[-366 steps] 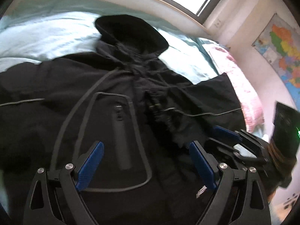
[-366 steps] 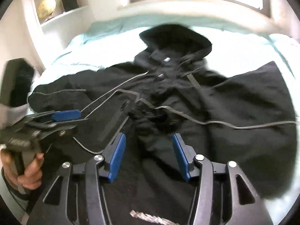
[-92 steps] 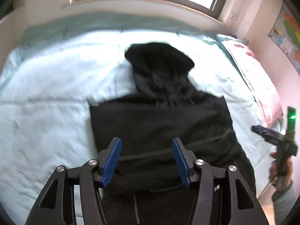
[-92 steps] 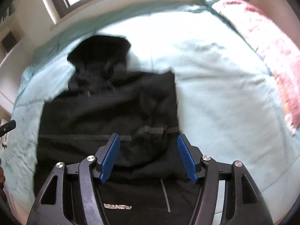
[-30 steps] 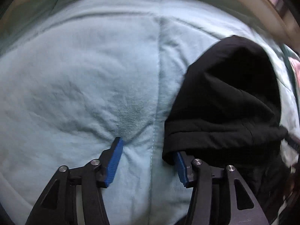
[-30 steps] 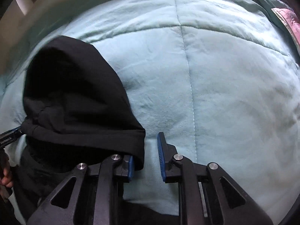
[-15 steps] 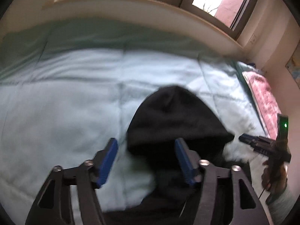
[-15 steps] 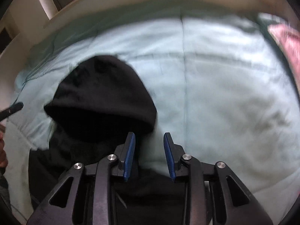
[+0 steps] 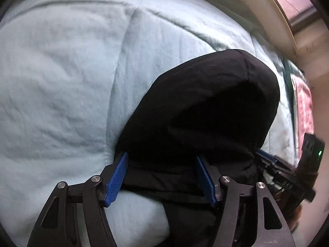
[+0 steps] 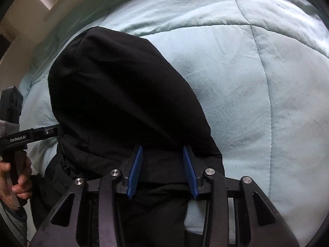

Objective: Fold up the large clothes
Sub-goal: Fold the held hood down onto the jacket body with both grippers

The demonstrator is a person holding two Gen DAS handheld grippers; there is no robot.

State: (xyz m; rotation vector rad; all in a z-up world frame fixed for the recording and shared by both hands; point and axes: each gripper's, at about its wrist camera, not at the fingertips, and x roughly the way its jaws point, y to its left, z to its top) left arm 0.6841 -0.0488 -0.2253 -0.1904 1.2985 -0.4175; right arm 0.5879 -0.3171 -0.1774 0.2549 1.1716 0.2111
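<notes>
left gripper (image 9: 162, 177): fingers spread wide, straddling the near edge of the hood; holding nothing.
right gripper (image 10: 162, 170): fingers parted to a medium gap, over the hood's near edge; nothing clamped.
black hooded jacket (image 10: 127, 94): lies on the bed; the hood (image 9: 205, 103) points away from both grippers, the body runs back under them.
step in hand (judgement): folding the hood back onto the jacket body.
technique (judgement): close both grippers on the hood edge level with each other, lift low, lay the hood flat toward the body without dragging lower layers.
bed (image 9: 61, 72): pale blue quilt, surrounds the hood on three sides.
obstructions: none beside the hood; pink pillow (image 9: 304, 103) lies beyond it, well apart.
window sill (image 9: 273, 10): behind the hood, past the bed.
</notes>
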